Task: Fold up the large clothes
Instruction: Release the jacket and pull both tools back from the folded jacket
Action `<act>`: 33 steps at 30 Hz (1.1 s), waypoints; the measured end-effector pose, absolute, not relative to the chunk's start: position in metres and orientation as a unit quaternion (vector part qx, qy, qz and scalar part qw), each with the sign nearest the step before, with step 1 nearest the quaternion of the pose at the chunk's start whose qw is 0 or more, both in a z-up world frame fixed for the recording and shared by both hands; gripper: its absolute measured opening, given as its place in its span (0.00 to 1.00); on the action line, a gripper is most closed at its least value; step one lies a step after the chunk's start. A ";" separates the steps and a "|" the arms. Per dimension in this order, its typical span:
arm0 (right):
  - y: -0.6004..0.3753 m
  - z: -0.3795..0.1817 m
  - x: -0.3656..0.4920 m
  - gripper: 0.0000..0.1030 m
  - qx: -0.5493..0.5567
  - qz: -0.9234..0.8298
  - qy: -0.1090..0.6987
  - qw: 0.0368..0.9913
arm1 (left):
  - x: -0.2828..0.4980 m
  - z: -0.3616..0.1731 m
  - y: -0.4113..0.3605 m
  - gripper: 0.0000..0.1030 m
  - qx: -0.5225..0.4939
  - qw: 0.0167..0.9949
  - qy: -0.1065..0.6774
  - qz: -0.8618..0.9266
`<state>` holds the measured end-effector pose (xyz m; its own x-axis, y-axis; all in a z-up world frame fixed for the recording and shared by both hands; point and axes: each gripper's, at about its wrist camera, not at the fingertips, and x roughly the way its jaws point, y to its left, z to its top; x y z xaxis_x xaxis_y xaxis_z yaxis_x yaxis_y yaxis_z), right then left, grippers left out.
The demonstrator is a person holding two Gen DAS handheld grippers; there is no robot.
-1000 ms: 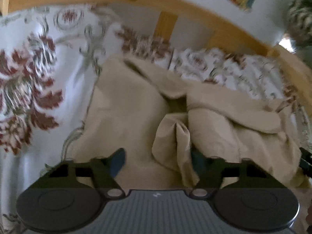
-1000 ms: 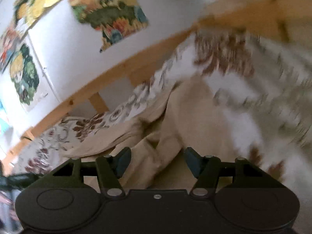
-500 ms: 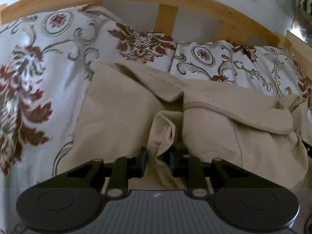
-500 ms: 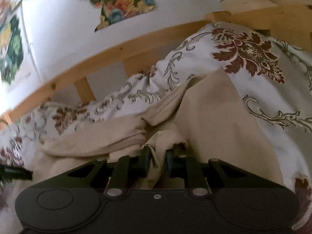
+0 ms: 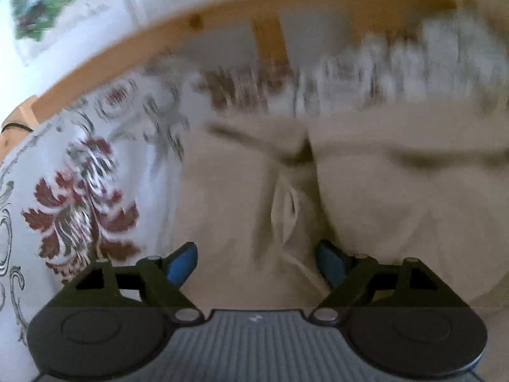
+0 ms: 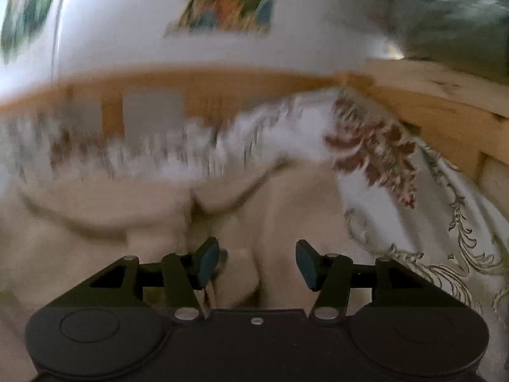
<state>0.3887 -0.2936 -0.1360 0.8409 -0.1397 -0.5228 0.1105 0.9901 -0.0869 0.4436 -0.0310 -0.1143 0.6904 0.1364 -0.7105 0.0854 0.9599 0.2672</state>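
Observation:
A large beige garment [image 5: 366,197] lies rumpled on a floral bedspread [image 5: 79,191]. In the left wrist view my left gripper [image 5: 256,262] hangs just over the cloth with its jaws opening wide; a loose fold of beige fabric lies between the blue pads [image 5: 181,262], and the pads do not press on it. In the right wrist view the same garment [image 6: 127,210] fills the lower left. My right gripper [image 6: 257,262] has its jaws opening over a bunched piece of the cloth, apart from it on both sides. Both views are blurred.
A wooden bed rail [image 5: 222,22] with slats runs behind the bedding, in front of a white wall with colourful pictures [image 6: 226,3]. The same rail [image 6: 445,105] bends round at the right. The floral bedspread [image 6: 429,207] spreads to the right of the garment.
Half a second ago both grippers were pinched shut on folds of the beige cloth. Both have now let go and spread their jaws, and both views have swung sideways.

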 end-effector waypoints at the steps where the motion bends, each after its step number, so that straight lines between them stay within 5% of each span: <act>1: -0.295 -0.139 0.388 0.54 -0.030 -0.066 0.278 0.958 | 0.439 -0.117 -0.028 0.83 0.141 0.911 0.387 0.013; 5: -0.305 -0.129 0.369 0.57 -0.014 -0.066 0.268 0.961 | 0.428 -0.108 -0.017 0.88 0.116 0.917 0.381 0.003; 9: -0.307 -0.108 0.335 0.87 -0.016 -0.040 0.243 0.969 | 0.413 -0.101 -0.006 0.92 0.100 0.920 0.378 0.010; 15: -0.296 -0.084 0.284 0.99 -0.071 -0.005 0.218 0.973 | 0.381 -0.089 -0.002 0.95 0.112 0.922 0.370 0.010; 24: -0.282 -0.043 0.203 0.99 -0.095 0.091 0.213 0.968 | 0.277 -0.051 -0.006 0.99 0.100 0.936 0.333 -0.046; 33: -0.204 -0.059 0.116 0.99 -0.252 0.289 0.275 0.881 | 0.166 -0.064 -0.017 0.99 0.163 0.910 0.330 -0.191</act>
